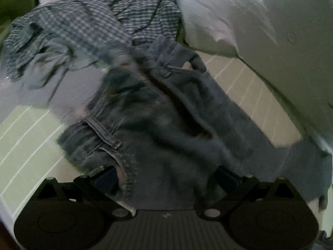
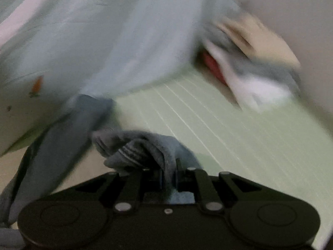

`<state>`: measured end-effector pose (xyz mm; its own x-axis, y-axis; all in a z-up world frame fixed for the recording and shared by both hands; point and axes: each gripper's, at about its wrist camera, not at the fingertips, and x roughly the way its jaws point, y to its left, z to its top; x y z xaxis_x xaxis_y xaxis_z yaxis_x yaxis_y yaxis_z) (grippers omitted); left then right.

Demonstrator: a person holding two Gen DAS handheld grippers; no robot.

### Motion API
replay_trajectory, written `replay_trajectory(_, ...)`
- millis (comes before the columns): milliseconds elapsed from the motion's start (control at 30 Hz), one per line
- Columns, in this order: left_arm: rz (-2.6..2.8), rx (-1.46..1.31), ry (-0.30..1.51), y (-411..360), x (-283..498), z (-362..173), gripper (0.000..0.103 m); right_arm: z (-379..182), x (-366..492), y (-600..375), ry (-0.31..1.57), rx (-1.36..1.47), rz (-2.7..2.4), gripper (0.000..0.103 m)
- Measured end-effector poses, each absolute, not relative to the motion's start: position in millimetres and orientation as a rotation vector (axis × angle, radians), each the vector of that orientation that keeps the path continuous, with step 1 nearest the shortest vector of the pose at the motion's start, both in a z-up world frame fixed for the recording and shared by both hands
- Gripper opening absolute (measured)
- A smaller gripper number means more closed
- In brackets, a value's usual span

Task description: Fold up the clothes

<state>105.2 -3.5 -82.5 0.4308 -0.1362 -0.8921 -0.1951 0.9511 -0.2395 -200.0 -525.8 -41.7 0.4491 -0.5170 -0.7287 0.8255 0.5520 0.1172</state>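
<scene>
A pair of dark blue jeans (image 1: 158, 112) lies crumpled on the pale green striped bed sheet (image 1: 25, 137) in the left wrist view, waistband toward me. My left gripper (image 1: 166, 177) is open, its fingers spread wide over the near part of the jeans, with denim lying between them. In the blurred right wrist view my right gripper (image 2: 168, 179) is shut on a bunched hem of the jeans (image 2: 145, 148); a jeans leg (image 2: 62, 137) trails off to the left.
A pile of checked and striped shirts (image 1: 87, 27) lies behind the jeans. A white pillow (image 1: 239, 16) is at the back right. In the right wrist view a pale blanket (image 2: 116, 41) and folded clothes (image 2: 249, 73) sit on the green sheet (image 2: 239, 137).
</scene>
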Motion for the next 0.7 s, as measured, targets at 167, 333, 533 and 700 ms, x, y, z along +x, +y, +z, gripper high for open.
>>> replay_trajectory(167, 0.062, -0.313, 1.151, 11, 74, -85, 0.100, -59, -232, -499, 0.731, 0.520, -0.876, 0.012)
replay_trajectory(333, 0.099, -0.394, 1.140, 33, 66, -95, 0.099, -61, -222, -512, 0.711, 0.541, -0.868, 0.012)
replay_trajectory(533, 0.142, -0.563, 1.113, 43, 74, -112, 0.090, -61, -210, -529, 0.683, 0.569, -0.859, 0.012)
replay_trajectory(700, 0.157, -0.614, 1.087, 38, 90, -117, 0.047, -49, -204, -534, 0.636, 0.564, -0.865, 0.012)
